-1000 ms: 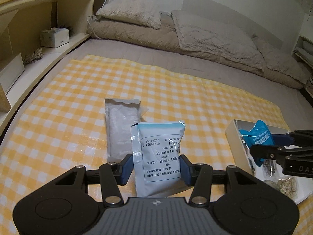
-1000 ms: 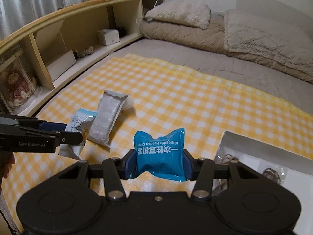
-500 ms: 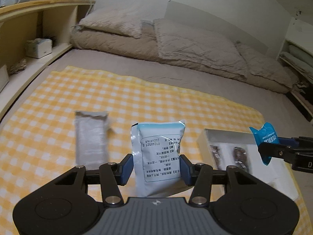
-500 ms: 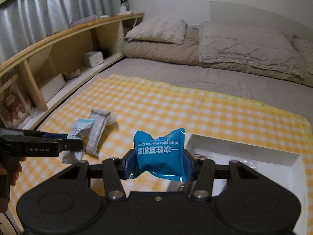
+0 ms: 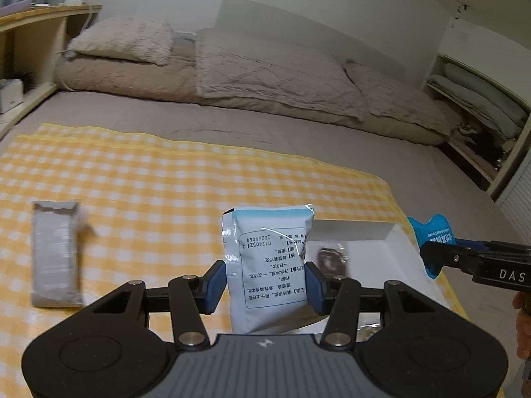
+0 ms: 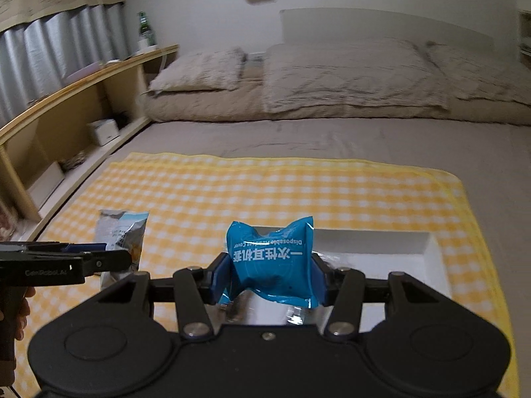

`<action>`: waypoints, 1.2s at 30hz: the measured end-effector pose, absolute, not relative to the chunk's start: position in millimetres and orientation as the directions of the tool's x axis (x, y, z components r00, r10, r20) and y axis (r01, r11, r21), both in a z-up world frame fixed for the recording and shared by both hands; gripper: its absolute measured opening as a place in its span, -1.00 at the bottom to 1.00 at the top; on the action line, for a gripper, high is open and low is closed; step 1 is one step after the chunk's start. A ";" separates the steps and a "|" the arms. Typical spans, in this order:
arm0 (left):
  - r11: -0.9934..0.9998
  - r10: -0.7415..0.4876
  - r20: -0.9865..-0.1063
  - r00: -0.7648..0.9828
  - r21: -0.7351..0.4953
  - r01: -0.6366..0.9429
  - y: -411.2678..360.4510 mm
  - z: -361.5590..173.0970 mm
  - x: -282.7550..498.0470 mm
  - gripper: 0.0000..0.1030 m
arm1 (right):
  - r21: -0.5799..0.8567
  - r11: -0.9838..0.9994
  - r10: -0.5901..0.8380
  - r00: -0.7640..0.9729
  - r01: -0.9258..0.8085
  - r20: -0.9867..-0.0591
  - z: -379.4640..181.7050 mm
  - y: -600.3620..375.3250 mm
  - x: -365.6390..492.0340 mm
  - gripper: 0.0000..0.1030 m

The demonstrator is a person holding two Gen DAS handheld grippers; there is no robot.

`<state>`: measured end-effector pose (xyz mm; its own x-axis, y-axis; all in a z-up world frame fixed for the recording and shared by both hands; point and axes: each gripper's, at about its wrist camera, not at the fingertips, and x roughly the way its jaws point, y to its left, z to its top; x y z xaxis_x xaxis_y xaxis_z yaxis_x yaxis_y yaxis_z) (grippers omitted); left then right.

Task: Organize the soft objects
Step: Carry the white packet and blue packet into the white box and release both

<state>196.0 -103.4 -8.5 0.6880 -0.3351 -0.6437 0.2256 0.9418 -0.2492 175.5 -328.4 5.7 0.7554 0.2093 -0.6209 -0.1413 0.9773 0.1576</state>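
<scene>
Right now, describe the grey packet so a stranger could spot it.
Find the yellow checked cloth spread over the bed. Near its left edge lies the grey packet, long, flat and alone. Unlike the white packet and blue packet, no gripper holds it.

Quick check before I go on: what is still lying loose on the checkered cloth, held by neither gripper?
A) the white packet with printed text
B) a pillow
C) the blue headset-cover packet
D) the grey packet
D: the grey packet lies flat on the checkered cloth, while the left gripper is shut on the white packet and the right gripper on the blue packet.
</scene>
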 end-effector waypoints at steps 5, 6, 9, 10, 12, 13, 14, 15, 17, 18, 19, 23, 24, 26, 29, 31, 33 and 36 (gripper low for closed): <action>0.924 -0.383 -0.641 0.666 -0.277 0.264 -131.2 -17.4 201.8 0.00 | 0.164 0.984 0.162 0.762 -0.075 -0.627 0.9 -361.0 168.0 0.00; 0.918 -0.395 -0.640 0.659 -0.285 0.275 -137.1 -19.8 203.0 0.00 | 0.165 0.984 0.154 0.763 -0.063 -0.628 -0.2 -366.2 167.4 0.00; 0.899 -0.437 -0.639 0.633 -0.318 0.300 -154.3 -28.5 205.8 0.00 | 0.163 0.986 0.127 0.758 -0.027 -0.640 -5.2 -381.8 166.9 0.00; 0.893 -0.450 -0.639 0.624 -0.330 0.306 -159.6 -31.6 206.7 0.00 | 0.160 0.987 0.117 0.754 -0.016 -0.647 -7.3 -385.1 167.1 0.00; 0.883 -0.469 -0.636 0.613 -0.347 0.316 -170.3 -36.7 208.7 0.00 | 0.154 0.988 0.099 0.743 0.005 -0.662 -12.4 -394.6 165.9 0.00; 0.877 -0.481 -0.632 0.607 -0.355 0.324 -176.0 -38.8 209.9 0.00 | 0.151 0.988 0.092 0.737 0.014 -0.669 -14.9 -399.3 165.0 0.00; 0.870 -0.493 -0.630 0.601 -0.364 0.333 -181.5 -40.8 211.0 0.00 | 0.149 0.989 0.087 0.733 0.020 -0.674 -17.1 -403.6 163.6 0.00; 0.864 -0.503 -0.627 0.595 -0.371 0.339 -186.3 -42.3 211.9 0.00 | 0.148 0.989 0.082 0.728 0.026 -0.680 -19.1 -408.6 162.1 0.00; 0.850 -0.526 -0.620 0.582 -0.389 0.354 -196.0 -45.5 214.2 0.00 | 0.148 0.988 0.078 0.719 0.036 -0.690 -22.7 -416.4 158.8 0.01; 0.843 -0.538 -0.615 0.576 -0.397 0.363 -201.0 -47.2 215.0 0.00 | 0.147 0.988 0.076 0.713 0.039 -0.697 -24.7 -420.1 156.7 0.01; 0.836 -0.548 -0.610 0.572 -0.405 0.369 -205.4 -49.0 215.7 0.00 | 0.145 0.989 0.074 0.707 0.040 -0.703 -27.4 -424.5 154.4 0.01; 0.812 -0.584 -0.606 0.541 -0.450 0.373 -224.8 -59.9 225.1 0.00 | 0.126 0.991 0.060 0.675 0.050 -0.735 -40.7 -437.7 146.1 0.01; 0.806 -0.592 -0.603 0.535 -0.459 0.374 -229.3 -61.9 226.1 0.00 | 0.125 0.991 0.058 0.668 0.054 -0.742 -44.1 -440.4 144.1 0.01; 0.791 -0.611 -0.595 0.521 -0.479 0.381 -240.0 -67.0 231.3 0.00 | 0.129 0.990 0.059 0.655 0.059 -0.753 -49.3 -444.8 141.0 0.01; 0.761 -0.648 -0.583 0.489 -0.524 0.383 -253.2 -77.0 238.0 0.00 | 0.141 0.989 0.074 0.644 0.053 -0.761 -54.8 -449.2 135.4 0.01; 0.743 -0.669 -0.582 0.462 -0.547 0.386 -263.0 -85.3 244.0 0.00 | 0.143 0.989 0.085 0.636 0.040 -0.767 -57.4 -449.2 132.5 0.01; 0.731 -0.682 -0.586 0.438 -0.560 0.389 -270.4 -94.1 251.4 0.00 | 0.142 0.990 0.094 0.627 0.027 -0.773 -61.1 -448.8 129.8 0.01; 0.721 -0.692 -0.601 0.400 -0.568 0.396 -277.0 -106.7 264.2 0.00 | 0.148 0.989 0.108 0.620 0.014 -0.777 -64.5 -450.2 128.2 0.01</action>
